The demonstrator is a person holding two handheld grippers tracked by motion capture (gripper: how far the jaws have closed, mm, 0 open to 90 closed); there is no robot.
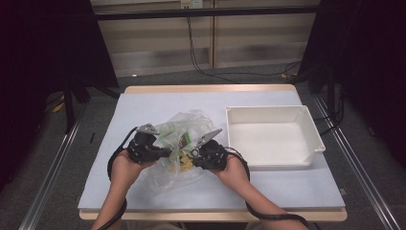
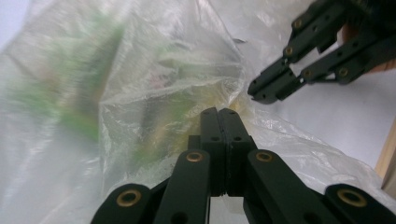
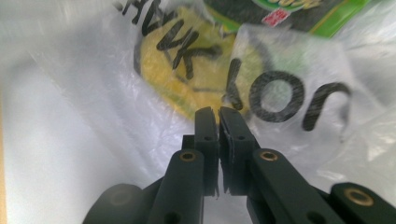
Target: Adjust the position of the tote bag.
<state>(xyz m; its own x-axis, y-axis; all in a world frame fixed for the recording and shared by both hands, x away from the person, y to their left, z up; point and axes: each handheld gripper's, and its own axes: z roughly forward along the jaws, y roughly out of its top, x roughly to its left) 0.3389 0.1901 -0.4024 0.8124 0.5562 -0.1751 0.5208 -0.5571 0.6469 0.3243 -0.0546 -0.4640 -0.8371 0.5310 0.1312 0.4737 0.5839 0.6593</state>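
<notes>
Landmark: the bin [image 1: 313, 125], white, empty, on the table's right half.

Nearest the person: two hands, wrists up from the near edge. Left gripper [image 1: 163, 152] and right gripper [image 1: 194, 152] face each other, both left of the bin, the right one nearer to it. The bag [image 1: 179, 125] lies between and beyond them, left of the bin, apart from its wall.

Left gripper [image 2: 219, 112]: jaws pressed together, film bunched at the tips; looks clamped on a fold of bag [image 2: 140, 84]. The right gripper [image 2: 266, 93] shows across the film in this view, its tips together too.

Right gripper [image 3: 214, 113]: jaws nearly together with a thin slit between; film at the tips. Judged pinching the bag [image 3: 93, 93], though the hold itself is hard to make out.

Key relation: the two pinch points sit close together on the bag's near edge, the body of the bag billowing away from both sets of jaws. Judged: pulling the grippers apart sideways would spread the mouth; the right one is placed to carry the bag toward the bin.

Bag: thin, clear, crinkled plastic, black lettering printed on it, a yellow patch under the print. Inside, a green packet [image 3: 299, 14] with a small red mark; further contents blurred green.

Farther off: the table's [image 1: 143, 103] pale top, bare left of the bag.
</notes>
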